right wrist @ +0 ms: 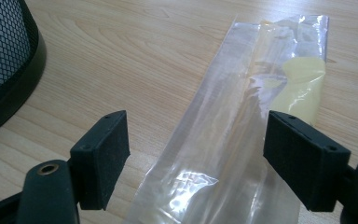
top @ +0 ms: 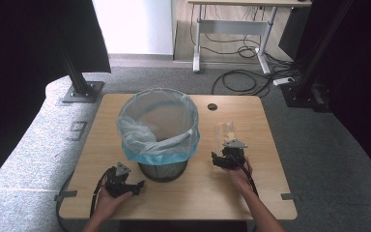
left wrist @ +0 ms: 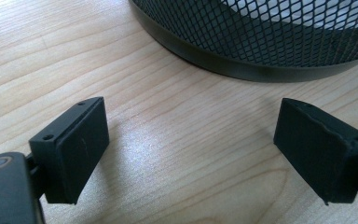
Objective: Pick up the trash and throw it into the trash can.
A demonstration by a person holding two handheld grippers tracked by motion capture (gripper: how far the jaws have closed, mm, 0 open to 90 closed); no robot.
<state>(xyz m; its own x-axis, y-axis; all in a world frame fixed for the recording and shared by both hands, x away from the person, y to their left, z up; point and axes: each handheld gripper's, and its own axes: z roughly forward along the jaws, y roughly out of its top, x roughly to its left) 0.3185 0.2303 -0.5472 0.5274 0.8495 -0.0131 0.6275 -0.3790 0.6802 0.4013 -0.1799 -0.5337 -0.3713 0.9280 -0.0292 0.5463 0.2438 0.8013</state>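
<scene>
On the bench (top: 183, 186), near centre, we note a black mesh bin (top: 163, 169) lined with a pale blue bag (top: 157, 126), the bag's edge folded down over the rim. Bin upright.

Right of the bin, apart from it, a clear plastic sleeve (top: 223, 137) lies flat on the wood. It is long and narrow, with a yellowish patch near its far end. From the right gripper view we see the sleeve (right wrist: 233, 140) running between the jaws and away from the camera, the bin's dark base (right wrist: 9, 79) off to the left.

Right tongs (top: 228, 157): held in the person's right hand (top: 241, 176), at the near end of the sleeve. Jaws spread wide, one to each side of the sleeve (right wrist: 198, 154); the right jaw sits at the sleeve's edge, but we cannot tell whether it touches. Nothing pinched.

Left tongs (top: 125, 181): held in the left hand (top: 107, 199), low over the bench just left of the bin's base. In the left gripper view the jaws stand spread (left wrist: 191, 149) with bare wood between them, the bin's mesh wall and base ring (left wrist: 242, 60) close ahead. Nothing held.

Behind the bench: grey carpet, loose cables (top: 241, 79) and a second desk's legs (top: 232, 38).
</scene>
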